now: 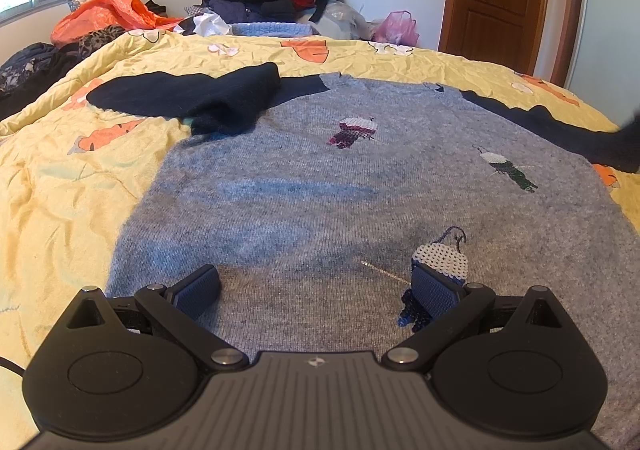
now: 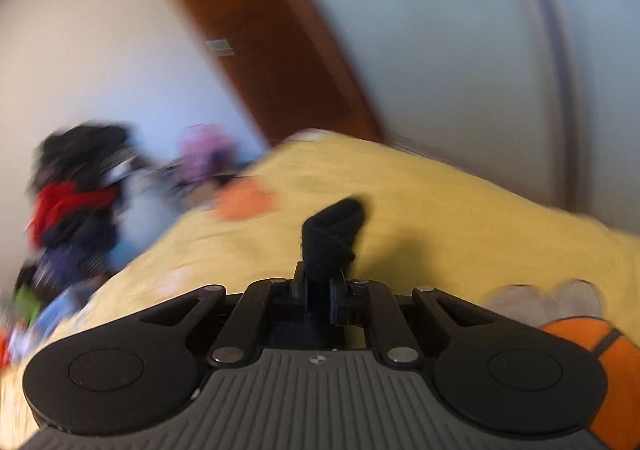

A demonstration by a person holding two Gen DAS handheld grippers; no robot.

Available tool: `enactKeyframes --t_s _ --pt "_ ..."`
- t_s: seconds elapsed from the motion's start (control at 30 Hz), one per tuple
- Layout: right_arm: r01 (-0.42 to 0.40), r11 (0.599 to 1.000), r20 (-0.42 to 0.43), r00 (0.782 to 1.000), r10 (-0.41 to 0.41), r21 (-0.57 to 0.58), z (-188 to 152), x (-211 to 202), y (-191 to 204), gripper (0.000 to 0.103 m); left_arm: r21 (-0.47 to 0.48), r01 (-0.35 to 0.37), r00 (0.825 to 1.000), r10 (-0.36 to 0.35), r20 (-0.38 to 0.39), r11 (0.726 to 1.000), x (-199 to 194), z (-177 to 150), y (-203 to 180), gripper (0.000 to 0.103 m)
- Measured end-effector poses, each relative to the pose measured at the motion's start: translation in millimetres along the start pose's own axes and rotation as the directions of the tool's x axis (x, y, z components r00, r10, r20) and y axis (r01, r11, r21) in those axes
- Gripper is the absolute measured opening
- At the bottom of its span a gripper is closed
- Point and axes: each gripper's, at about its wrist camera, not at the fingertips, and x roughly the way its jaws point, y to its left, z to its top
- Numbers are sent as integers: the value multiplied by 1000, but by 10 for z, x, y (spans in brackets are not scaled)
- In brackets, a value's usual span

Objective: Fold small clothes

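grey sweater (image 1: 360, 190) lies flat on the yellow bedspread (image 1: 80, 178), filling mid-frame. left claw (image 1: 316, 288) spread wide, holding nothing, low over its hem. right claw (image 2: 319, 286) clamped on the dark right sleeve (image 2: 334, 234), lifted off the bed; background blurred.

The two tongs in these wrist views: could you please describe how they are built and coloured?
Both left tongs and right tongs are matte black, with a ribbed grey centre plate bearing a small star-like mark, round discs on either side, and linkage bars joined by silver rivets. The left fingers carry dark blue textured pads.
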Motion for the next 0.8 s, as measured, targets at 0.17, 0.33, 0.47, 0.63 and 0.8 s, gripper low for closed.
enactKeyframes --t_s 0.17,0.33,0.47,0.63,0.8 --pt "-294 929 -117 955 274 -224 -544 -345 1346 14 1 -1 1000 1 0 1000 1 1 0 103" --pt "-435 859 -349 876 333 -271 -1470 -210 2259 14 1 0 1000 0 1 1000 -1 -4 -2 103" --pt "-427 847 -392 872 293 -316 -1976 -242 2607 21 6 -5 1000 5 0 1000 8 -5 -19 103" --pt "-449 871 -351 863 364 -200 -1957 -501 2306 62 15 -9 1000 9 -7 1000 4 -1 -29 103" --pt "-443 870 -295 879 375 -215 -1862 -808 1831 67 -97 97 994 -101 -39 991 -64 230 68 103"
